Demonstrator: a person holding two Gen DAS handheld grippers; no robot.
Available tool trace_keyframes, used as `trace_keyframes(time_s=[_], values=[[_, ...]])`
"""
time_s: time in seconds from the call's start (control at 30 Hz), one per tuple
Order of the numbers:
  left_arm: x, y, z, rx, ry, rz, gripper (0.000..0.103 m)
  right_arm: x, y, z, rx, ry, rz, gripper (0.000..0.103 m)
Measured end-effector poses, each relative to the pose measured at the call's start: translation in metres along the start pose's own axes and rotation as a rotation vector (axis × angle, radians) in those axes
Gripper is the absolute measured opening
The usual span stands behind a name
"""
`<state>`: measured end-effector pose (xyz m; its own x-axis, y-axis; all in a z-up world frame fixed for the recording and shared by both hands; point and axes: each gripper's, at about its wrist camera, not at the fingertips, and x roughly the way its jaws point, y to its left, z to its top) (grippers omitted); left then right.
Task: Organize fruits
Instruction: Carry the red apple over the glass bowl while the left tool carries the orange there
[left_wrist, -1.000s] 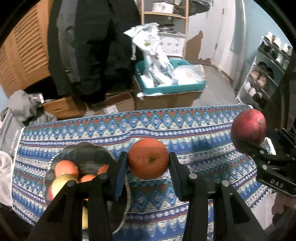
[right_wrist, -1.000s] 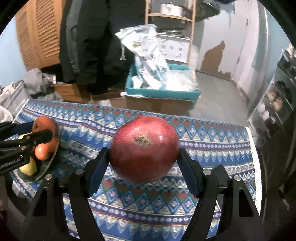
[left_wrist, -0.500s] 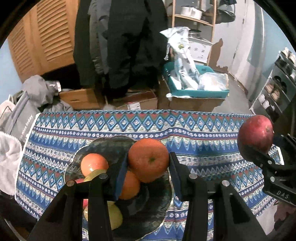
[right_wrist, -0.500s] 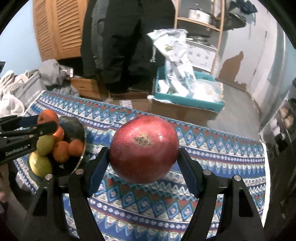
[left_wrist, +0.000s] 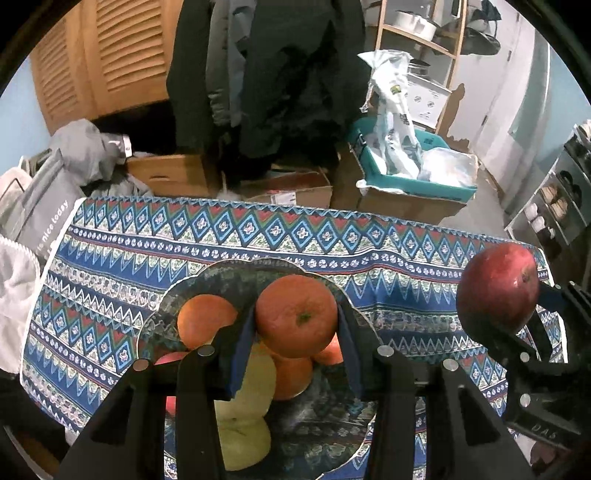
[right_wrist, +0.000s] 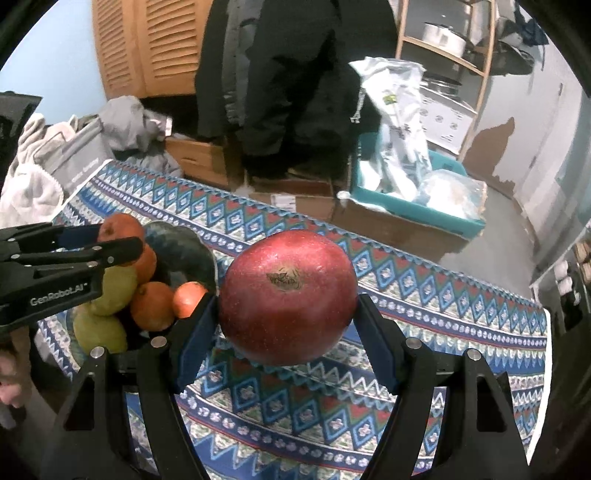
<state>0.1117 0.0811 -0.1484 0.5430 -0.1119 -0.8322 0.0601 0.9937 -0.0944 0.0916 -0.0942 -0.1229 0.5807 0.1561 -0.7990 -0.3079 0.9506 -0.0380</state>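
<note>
Over the bowl (left_wrist: 229, 271) at the left end of the surface (left_wrist: 369, 266), the left gripper (left_wrist: 295, 328) has its jaws pinching an orange (left_wrist: 295, 315), one pad pressed to each side. The orange hangs clear above the fruit already in the bowl: an orange at the far left rim (left_wrist: 205, 319), two more oranges beneath the held one, two yellow-green fruits (right_wrist: 107, 291) on the near side, and a red fruit partly hidden behind the gripper's left finger. The bowl stands on a blue patterned cloth (right_wrist: 406, 280) that covers the surface.

Right of the bowl, above the middle of the cloth, the right gripper (right_wrist: 286, 314) has its jaws pinching a large red fruit (right_wrist: 286, 295), dry calyx facing the camera. This fruit is held off the cloth and just beside the bowl's right rim.

Beyond the far edge of the surface stand cardboard boxes (left_wrist: 177, 173), a teal bin (left_wrist: 417, 184) of plastic bags, and hanging dark coats (left_wrist: 280, 74).
</note>
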Motion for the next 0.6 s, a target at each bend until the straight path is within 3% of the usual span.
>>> trace_keyframes(time_s=[0.6], values=[[0.014, 0.025, -0.002, -0.050, 0.055, -0.016, 0.045, 0.016, 0.030, 0.012, -0.035, 0.009, 0.037, 0.074]])
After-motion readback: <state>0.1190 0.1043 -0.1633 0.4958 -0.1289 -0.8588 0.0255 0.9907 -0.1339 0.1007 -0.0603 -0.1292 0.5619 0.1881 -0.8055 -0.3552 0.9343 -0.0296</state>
